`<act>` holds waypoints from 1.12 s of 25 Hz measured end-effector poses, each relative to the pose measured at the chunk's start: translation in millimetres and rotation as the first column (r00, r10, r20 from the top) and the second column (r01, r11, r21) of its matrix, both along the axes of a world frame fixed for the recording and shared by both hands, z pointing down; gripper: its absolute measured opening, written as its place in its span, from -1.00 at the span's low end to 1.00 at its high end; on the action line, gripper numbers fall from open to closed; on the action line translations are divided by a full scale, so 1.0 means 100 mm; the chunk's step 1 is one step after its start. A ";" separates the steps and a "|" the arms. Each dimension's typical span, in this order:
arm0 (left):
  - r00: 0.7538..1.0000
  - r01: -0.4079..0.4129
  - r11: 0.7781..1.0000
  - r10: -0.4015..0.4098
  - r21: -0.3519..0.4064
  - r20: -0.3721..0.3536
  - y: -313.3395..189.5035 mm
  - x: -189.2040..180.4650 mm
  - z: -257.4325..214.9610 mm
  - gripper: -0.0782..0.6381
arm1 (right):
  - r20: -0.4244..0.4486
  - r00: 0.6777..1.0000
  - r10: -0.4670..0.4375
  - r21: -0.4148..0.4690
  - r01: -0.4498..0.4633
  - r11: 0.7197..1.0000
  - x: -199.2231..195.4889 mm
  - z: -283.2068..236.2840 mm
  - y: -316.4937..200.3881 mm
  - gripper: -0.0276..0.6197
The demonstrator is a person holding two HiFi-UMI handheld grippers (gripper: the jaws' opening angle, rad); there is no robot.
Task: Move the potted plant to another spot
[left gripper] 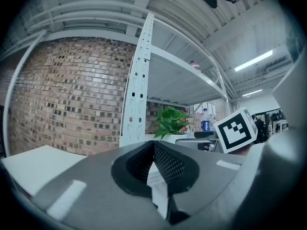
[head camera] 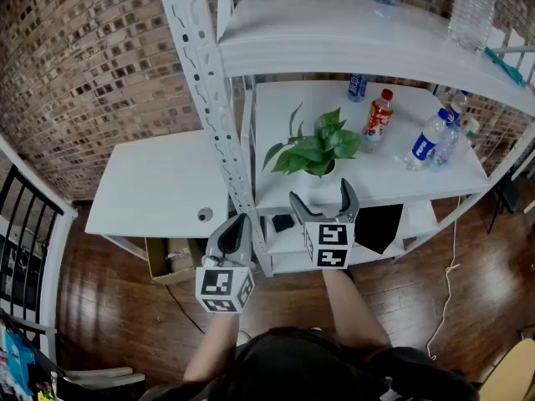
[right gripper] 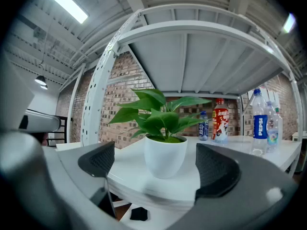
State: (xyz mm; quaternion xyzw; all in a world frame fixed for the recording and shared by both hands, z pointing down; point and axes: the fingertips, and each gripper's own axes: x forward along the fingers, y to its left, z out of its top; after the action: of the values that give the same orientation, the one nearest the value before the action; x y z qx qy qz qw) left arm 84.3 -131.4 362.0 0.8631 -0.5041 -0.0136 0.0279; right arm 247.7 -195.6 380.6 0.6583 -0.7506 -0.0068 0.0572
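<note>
Two hand-held grippers up: the right hand-held gripper gapes wide before the potted plant on the shelf. Meanwhile the left hand-held gripper is clenched, empty.

The potted plant stands at the shelf's front edge, the right tool, jaws apart, just before it.

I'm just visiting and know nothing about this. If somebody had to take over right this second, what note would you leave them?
Left hand-held gripper: shut, empty, off to the side.
Right hand-held gripper: jaws wide open, level, aimed at the potted plant, not touching it.
Potted plant: upright near the front edge of the white shelf, with bottles behind it.
Done: right gripper lined up, plant not yet gripped.
Left: close on the pot, lift it, and set it down at another spot.
</note>
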 end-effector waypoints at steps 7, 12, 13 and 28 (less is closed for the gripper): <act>0.999 0.041 0.999 -0.040 -0.017 0.018 -0.21 0.05 0.06 -0.73 | -0.001 1.000 0.004 -0.041 -0.004 0.999 0.14 0.05 -0.35 0.69; 0.997 0.070 0.997 -0.069 -0.018 0.022 -0.22 0.07 0.02 -0.73 | 0.004 1.000 -0.027 -0.092 0.027 0.995 0.12 0.11 -0.58 0.73; 0.997 0.073 0.997 -0.072 -0.019 0.025 -0.22 0.08 0.02 -0.73 | 0.000 1.000 -0.028 -0.098 0.028 0.995 0.11 0.12 -0.62 0.73; 0.995 0.093 0.995 -0.092 -0.044 0.042 -0.07 0.14 0.11 -0.73 | 0.030 0.998 -0.047 -0.105 0.050 0.993 0.15 0.10 -0.78 0.59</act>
State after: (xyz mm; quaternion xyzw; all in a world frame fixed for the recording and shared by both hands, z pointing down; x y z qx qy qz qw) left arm 98.5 -138.1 372.7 0.8381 -0.5441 0.0137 0.0371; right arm 262.6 -273.5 390.8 0.6359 -0.7664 0.0404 0.0815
